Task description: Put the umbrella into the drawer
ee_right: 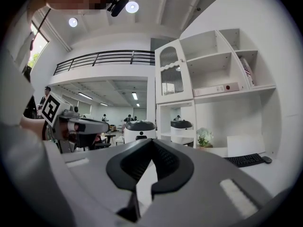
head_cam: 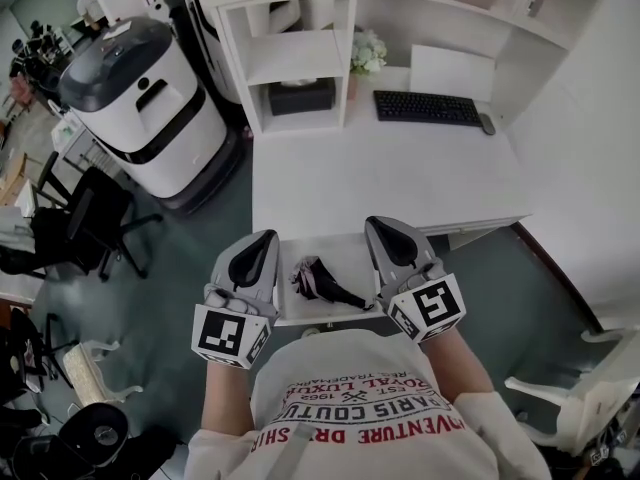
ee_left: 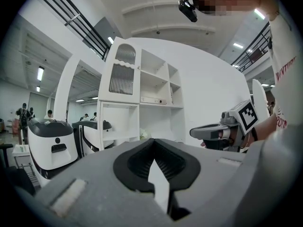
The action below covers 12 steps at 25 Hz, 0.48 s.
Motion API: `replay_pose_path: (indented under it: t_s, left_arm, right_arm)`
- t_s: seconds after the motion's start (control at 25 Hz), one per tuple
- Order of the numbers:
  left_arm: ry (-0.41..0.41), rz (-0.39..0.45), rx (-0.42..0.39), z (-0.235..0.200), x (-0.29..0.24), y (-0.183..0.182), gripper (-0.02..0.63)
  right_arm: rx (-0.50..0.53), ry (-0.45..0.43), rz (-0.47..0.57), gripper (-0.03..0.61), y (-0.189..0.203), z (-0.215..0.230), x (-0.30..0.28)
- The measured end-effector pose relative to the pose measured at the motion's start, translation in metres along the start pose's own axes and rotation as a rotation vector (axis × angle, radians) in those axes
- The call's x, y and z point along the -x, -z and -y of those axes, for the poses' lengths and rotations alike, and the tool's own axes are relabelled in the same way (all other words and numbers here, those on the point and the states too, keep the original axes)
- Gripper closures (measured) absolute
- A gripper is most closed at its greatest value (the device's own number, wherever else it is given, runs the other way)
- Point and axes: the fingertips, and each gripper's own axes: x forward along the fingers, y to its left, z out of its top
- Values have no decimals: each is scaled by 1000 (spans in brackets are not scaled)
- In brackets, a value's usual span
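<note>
an open office is stretching out behind a white bench (head_cam: 400,168) that is carrying a keyboard (head_cam: 427,107) and a small bunch of flowers (head_cam: 367,52), both well beyond the drawer (head_cam: 352,253). the drawer is standing pulled out from the bench's near edge, toward the person. the umbrella (head_cam: 322,280), folded and dark, is lying inside the drawer, slanting across its floor with the handle pointing toward the drawer's front right corner.

the left tool (head_cam: 266,240) is hovering just left of the drawer and the right tool (head_cam: 378,226) just right of it. both are pointing level, and each is showing its jaws pressed together on nothing.

the placing is looking done, so the closing is probably what is remaining, and that is where trouble is waiting. the handle is sitting close to the drawer's front rim. whether it is rising above the rim cannot be told from here. if it is, it is likely to catch under the bench edge as the drawer is sliding in. a push from one tool alone, off to one side of the drawer front, is risking a skewed, jammed slide. a hard shove is also risking the loose umbrella rolling or shifting inside the drawer. nudging the umbrella flat is needing jaws that are spreading first.
</note>
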Motion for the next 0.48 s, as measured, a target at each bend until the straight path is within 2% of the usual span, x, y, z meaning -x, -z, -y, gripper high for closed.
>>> replay_pose_path:
  t_s: [0.48]
  left_arm:
    - [-27,-14,2,15,17,5,611]
  right_arm:
    - [-13,-3,-34,578,14,-11,16]
